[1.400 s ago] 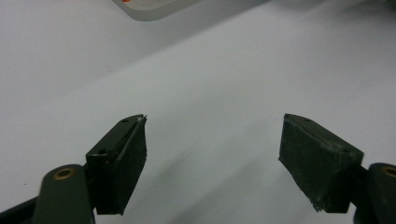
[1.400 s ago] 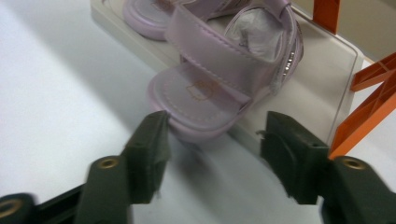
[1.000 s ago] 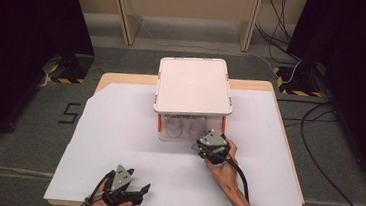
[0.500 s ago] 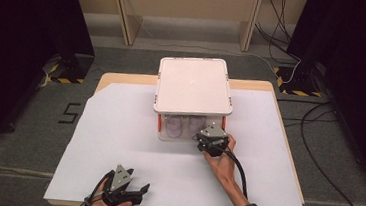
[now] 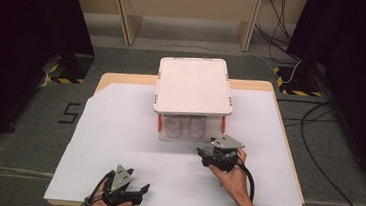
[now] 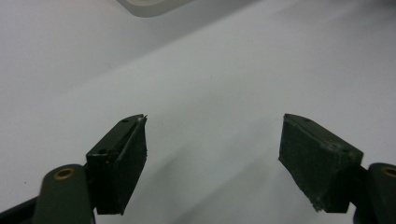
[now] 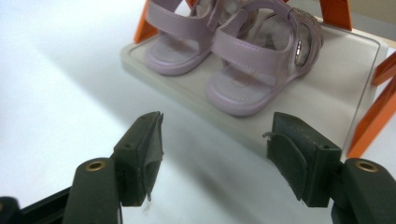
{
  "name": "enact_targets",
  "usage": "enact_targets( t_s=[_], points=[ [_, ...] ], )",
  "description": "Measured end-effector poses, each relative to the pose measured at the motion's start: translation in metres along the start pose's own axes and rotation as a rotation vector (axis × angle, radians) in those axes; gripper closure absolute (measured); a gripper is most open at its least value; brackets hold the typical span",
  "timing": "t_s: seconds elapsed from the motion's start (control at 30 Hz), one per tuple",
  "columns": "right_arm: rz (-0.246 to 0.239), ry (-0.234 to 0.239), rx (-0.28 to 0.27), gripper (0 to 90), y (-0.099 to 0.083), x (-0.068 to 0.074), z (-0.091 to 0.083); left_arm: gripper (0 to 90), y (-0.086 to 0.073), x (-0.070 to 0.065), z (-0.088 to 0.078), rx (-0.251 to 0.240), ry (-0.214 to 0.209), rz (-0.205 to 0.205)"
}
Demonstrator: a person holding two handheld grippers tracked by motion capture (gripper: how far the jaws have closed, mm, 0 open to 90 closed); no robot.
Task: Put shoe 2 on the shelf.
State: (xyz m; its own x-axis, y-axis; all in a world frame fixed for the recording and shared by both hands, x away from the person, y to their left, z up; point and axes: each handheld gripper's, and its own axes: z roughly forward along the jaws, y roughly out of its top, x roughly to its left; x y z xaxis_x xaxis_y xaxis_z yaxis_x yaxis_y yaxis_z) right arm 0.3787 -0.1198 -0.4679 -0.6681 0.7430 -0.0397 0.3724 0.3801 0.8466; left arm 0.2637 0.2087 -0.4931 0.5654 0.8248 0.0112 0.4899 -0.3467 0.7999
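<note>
A white two-level rack [image 5: 194, 84] with orange posts [image 7: 373, 116] stands at the middle of the table. On its lower shelf [image 7: 327, 93] a pair of lilac sandals [image 5: 185, 127] sits side by side, the left one [image 7: 173, 51] and the right one [image 7: 254, 70] with their toes toward me. My right gripper [image 5: 206, 153] [image 7: 217, 119] hovers just in front of that shelf. Its jaws have just been opening and nothing is between them. My left gripper [image 5: 136, 185] [image 6: 215, 123] stays low by the table's near edge, open and empty above the white sheet.
A white sheet [image 5: 118, 127] covers most of the wooden table [image 5: 273, 86]. The rack's flat top overhangs the sandals. Dark screens stand at both sides, and cables [image 5: 320, 120] run across the floor to the right.
My right gripper has drawn back from the lower shelf toward the near edge, with its jaws wider apart. Both sandals rest on the shelf. The left gripper has not moved.
</note>
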Motion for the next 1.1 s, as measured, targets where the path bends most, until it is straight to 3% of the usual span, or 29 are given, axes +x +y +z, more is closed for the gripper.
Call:
enact_targets(
  t_s=[0.23,0.53,0.83,1.1],
  points=[
    [0.035,0.037,-0.021,33.1,-0.008,0.0,-0.019,23.0,0.0,0.001,0.0,0.001,0.001,-0.002],
    [0.078,0.085,-0.007,28.7,-0.023,0.002,-0.035,22.9,-0.001,0.001,0.001,0.0,0.002,-0.002],
    [0.132,0.091,-0.001,17.8,-0.034,0.002,-0.048,22.9,-0.001,0.001,0.001,0.002,0.002,-0.002],
    [0.131,0.125,-0.025,16.1,-0.044,0.003,-0.066,22.7,-0.001,0.0,0.001,0.003,0.001,-0.003]
  ],
)
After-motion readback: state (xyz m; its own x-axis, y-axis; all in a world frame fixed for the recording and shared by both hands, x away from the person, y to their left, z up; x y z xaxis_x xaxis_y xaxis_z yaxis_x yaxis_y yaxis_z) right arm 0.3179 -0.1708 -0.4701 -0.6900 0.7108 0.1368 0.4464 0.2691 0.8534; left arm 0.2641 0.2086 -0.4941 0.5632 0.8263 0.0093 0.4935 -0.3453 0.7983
